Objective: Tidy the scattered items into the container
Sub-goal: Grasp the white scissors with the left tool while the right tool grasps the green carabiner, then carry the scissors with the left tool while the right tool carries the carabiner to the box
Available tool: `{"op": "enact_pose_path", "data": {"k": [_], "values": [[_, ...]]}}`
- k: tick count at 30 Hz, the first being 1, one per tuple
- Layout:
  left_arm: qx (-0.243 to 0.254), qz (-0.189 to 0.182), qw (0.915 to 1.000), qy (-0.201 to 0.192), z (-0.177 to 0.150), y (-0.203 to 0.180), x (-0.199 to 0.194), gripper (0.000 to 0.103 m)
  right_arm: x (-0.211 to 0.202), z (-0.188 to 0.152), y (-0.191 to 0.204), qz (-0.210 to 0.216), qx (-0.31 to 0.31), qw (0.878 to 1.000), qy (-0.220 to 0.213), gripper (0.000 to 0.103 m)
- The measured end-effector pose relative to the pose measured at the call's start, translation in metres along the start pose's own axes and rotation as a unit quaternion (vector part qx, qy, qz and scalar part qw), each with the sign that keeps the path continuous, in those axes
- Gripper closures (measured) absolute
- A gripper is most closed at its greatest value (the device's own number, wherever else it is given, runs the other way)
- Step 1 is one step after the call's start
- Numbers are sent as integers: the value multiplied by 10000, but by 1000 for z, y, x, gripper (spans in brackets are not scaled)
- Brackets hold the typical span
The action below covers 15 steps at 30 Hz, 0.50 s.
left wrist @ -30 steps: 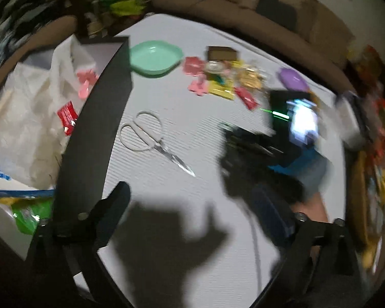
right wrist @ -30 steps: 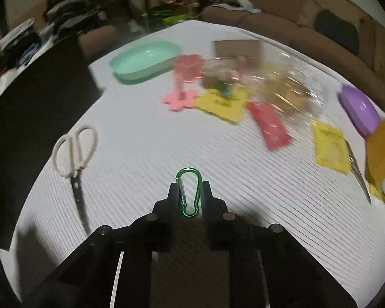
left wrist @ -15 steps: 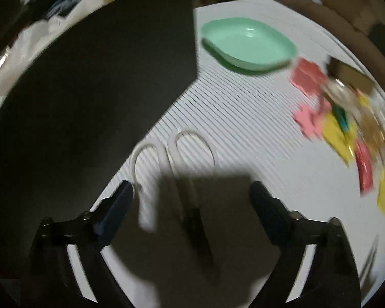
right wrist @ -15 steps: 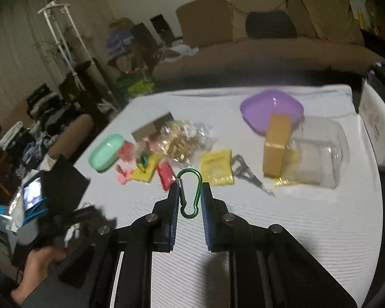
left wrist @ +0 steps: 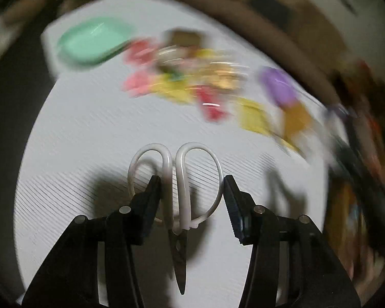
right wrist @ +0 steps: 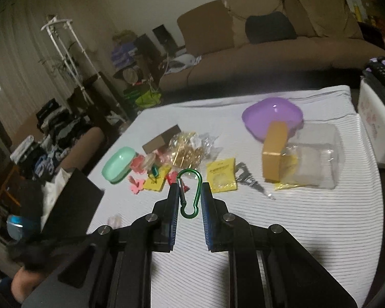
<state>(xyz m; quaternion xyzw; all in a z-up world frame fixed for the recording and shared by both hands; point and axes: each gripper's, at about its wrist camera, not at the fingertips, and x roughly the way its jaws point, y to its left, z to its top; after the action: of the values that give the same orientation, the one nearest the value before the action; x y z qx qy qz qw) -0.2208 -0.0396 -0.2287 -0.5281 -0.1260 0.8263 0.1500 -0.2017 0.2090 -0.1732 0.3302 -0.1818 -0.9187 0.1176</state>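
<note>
Scissors: we see them lying on the white striped cloth, white loop handles away from us, blade tips toward us, right between the fingers of the left gripper.
Left gripper: our jaws are closing around the handles; the left finger sits inside or over the left loop, the right finger just beside the outer edge of the right loop. We cannot tell whether the pads press yet.
Carabiner: green, clamped upright between the pads of the right gripper, above the near middle of the cloth.
Clear container: on the right of the table, lying on its side, with a mustard-yellow lid at its left end.
Purple dish: just behind the lid, on the far right.
Yellow packet: just beyond the carabiner, flat on the cloth.
Scattered pile: we make out a gold crinkly bag, a brown box, and pink shapes in the far middle.
Mint dish: at the left end of the pile.
Sofa: brown, beyond the table.
</note>
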Motion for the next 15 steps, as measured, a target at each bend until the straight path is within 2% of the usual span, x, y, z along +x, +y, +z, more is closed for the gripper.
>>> {"op": "enact_pose_path", "data": {"k": [2,5,7,9,10,11,15], "values": [[607,-258,9973,-321,-13,-31,-40,57,-11,2,0,-46,8,10000,-48,87],[1107,-468,9889,-871,-15,-62,-92,57,-30,3,7,-110,-84,9998,-125,87],[1510,-340,9789,-1332,-17,-85,-126,57,-48,5,18,-126,-198,9995,-195,87],[2038,259,9613,-1836,-17,-108,-155,57,-69,8,35,-233,-409,9986,-245,87],[2181,432,9536,-2031,-20,-116,-165,57,-79,9,42,-323,-530,9977,-266,87],[2225,455,9503,-2128,-16,-122,-172,57,-89,10,50,-440,-651,9965,-280,87],[2155,157,9478,-2346,-20,-126,-198,57,-142,5,77,-796,-915,9919,-382,87]]}}
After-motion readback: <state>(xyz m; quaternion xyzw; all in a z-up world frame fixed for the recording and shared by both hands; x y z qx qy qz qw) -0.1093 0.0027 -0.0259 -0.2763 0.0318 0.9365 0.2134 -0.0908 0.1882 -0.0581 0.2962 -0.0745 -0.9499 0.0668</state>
